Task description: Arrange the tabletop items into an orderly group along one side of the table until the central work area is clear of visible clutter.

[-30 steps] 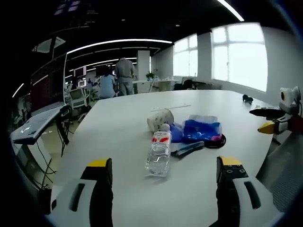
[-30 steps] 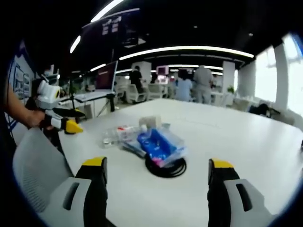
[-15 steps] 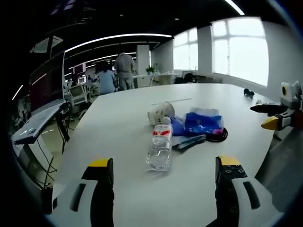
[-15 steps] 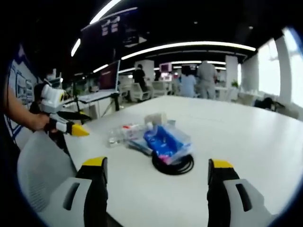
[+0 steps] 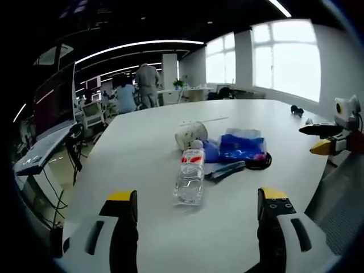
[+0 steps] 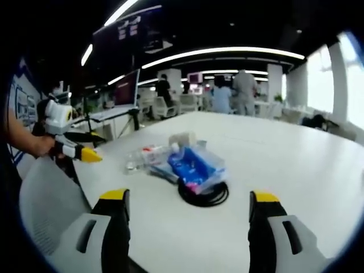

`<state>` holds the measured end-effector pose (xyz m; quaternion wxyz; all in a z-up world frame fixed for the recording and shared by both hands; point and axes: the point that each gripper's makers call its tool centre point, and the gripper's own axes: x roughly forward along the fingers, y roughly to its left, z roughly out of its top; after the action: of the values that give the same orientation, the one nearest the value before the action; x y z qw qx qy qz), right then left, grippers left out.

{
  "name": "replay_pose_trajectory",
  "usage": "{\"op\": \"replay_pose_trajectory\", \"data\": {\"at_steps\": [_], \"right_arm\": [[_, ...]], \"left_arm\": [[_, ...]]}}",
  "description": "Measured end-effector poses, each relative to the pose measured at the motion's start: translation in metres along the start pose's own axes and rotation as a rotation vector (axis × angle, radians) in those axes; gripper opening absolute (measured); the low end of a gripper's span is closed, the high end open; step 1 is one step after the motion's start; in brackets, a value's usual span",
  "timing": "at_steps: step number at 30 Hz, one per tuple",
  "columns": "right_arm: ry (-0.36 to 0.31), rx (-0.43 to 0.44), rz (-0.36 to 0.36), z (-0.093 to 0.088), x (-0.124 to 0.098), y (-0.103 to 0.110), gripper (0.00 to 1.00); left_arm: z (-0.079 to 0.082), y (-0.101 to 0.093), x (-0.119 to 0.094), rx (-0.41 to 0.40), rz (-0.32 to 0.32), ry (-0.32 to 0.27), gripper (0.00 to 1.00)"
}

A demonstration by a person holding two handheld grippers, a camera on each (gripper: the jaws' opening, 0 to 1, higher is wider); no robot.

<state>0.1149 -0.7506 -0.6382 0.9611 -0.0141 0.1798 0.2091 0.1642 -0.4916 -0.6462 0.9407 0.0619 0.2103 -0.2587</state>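
A cluster of items lies mid-table. In the left gripper view a clear plastic bottle (image 5: 190, 177) with a red label lies on its side, behind it a white paper roll (image 5: 190, 134), a blue packet (image 5: 242, 149), a grey-blue pen-like tool (image 5: 226, 169) and a black cable coil (image 5: 263, 162). My left gripper (image 5: 197, 206) stands open, short of the bottle. The right gripper (image 5: 329, 136) enters from the right edge. In the right gripper view the blue packet (image 6: 194, 165) rests on the cable coil (image 6: 203, 194), with the bottle (image 6: 139, 160) to its left. My right gripper (image 6: 189, 207) is open, empty.
The white table (image 5: 148, 148) is broad and bare around the cluster. A small dark object (image 5: 295, 108) sits near its far right edge. A grey chair back (image 6: 42, 199) stands at the table's edge. People stand at desks (image 5: 142, 85) in the background.
Both views shifted slightly with the hands; the right view drew a little nearer the cluster. The items have not moved, and both grippers stay open.
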Motion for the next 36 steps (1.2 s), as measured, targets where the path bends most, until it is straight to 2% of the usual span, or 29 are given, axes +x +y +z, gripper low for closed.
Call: {"op": "replay_pose_trajectory", "data": {"at_steps": [9, 21, 25, 36], "right_arm": [[0.024, -0.016, 0.013, -0.003, 0.001, 0.004, 0.84], [0.063, 0.017, 0.036, -0.006, 0.004, 0.005, 0.85], [0.092, 0.029, 0.050, -0.009, 0.008, 0.005, 0.85], [0.100, 0.021, 0.092, -0.001, 0.027, 0.009, 0.84]], "left_arm": [[0.000, -0.002, 0.001, -0.008, -0.016, -0.004, 0.85], [-0.006, -0.007, 0.004, 0.000, -0.039, 0.031, 0.86], [-0.008, -0.005, 0.004, -0.003, -0.032, 0.044, 0.86], [-0.002, 0.002, 0.009, 0.007, -0.033, 0.047, 0.86]]}}
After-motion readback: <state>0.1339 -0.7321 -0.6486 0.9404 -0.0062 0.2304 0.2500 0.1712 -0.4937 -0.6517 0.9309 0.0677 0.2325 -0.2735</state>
